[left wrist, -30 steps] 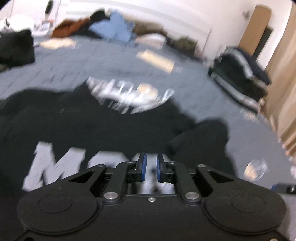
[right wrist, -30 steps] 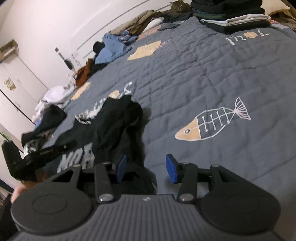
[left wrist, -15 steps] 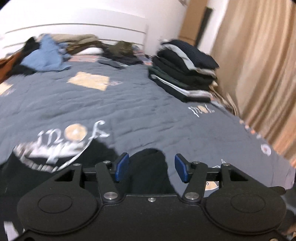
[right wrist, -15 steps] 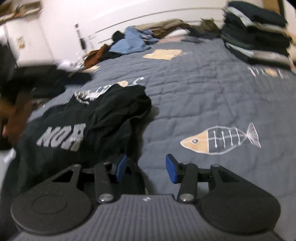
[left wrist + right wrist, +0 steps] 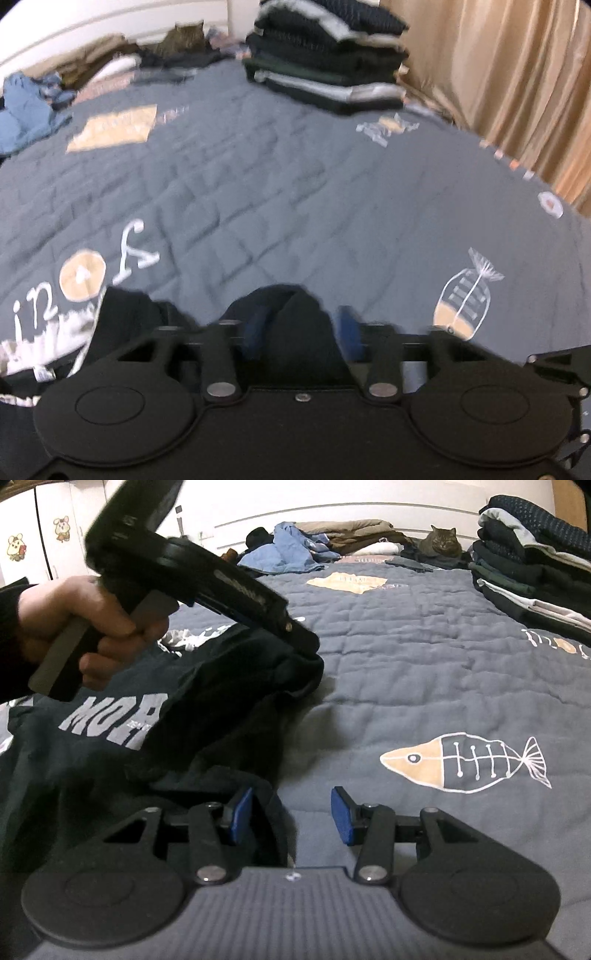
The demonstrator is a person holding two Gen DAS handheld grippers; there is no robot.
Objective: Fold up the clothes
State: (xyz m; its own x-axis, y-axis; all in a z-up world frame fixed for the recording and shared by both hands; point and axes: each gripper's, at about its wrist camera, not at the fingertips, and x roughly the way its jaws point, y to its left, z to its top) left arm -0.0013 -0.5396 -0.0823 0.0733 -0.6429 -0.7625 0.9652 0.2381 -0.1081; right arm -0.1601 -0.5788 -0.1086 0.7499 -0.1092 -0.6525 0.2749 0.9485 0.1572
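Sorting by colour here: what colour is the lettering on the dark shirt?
Pale grey-white lettering on the dark navy-black shirt, clearest in the right wrist view.

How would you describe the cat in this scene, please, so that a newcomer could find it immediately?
Start from the grey quilted bedspread and look to its far end, below the white headboard. There, between the loose heap of unfolded clothes and the tall folded stack, sits the cat. It is the only striped, furry thing there, facing the camera.

Grey quilted bedspread [image 5: 406,657] with fish-skeleton print [image 5: 465,762]. Tabby cat [image 5: 441,542] sits at the white headboard [image 5: 369,509]. Beige pleated curtain [image 5: 517,85] on one side.
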